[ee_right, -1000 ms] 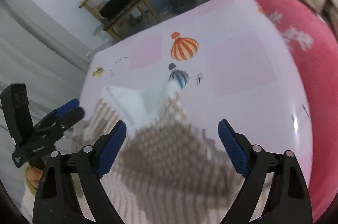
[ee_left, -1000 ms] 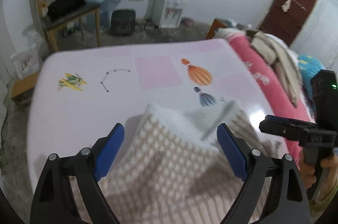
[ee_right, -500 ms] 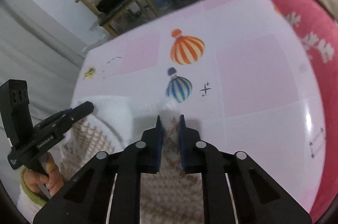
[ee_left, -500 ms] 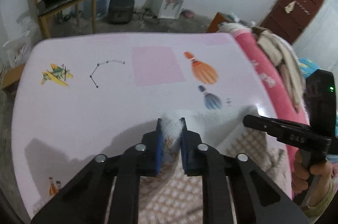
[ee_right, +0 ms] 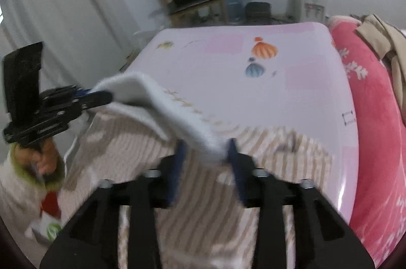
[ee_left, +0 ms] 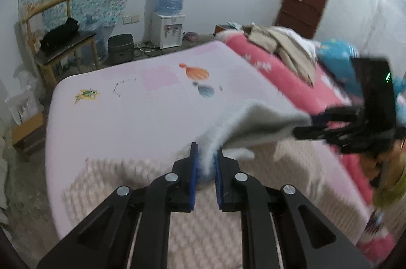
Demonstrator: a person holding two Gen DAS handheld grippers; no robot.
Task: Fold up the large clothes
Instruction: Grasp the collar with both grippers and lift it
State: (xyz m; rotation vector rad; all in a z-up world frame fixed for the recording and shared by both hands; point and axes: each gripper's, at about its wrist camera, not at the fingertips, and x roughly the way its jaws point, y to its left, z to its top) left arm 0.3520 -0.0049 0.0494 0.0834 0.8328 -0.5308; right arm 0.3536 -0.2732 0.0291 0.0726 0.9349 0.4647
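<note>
My left gripper has its blue-padded jaws clamped on the fluffy white edge of the beige-and-white checked fleece garment, which lies spread over the near end of the pale pink bed sheet printed with hot-air balloons. My right gripper has its jaws closed on the same white hem further along, with a thick wad of the fleece between its pads. Between the two grips the edge is lifted off the bed and hangs as a raised white band, its plush inner face turned up, while the rest of the garment stays flat on the sheet beneath. In the left wrist view my right gripper appears at the right, holding the far end of that band. A rolled pink blanket with white flowers lies along the right side of the bed, with tan clothes heaped on it.
</note>
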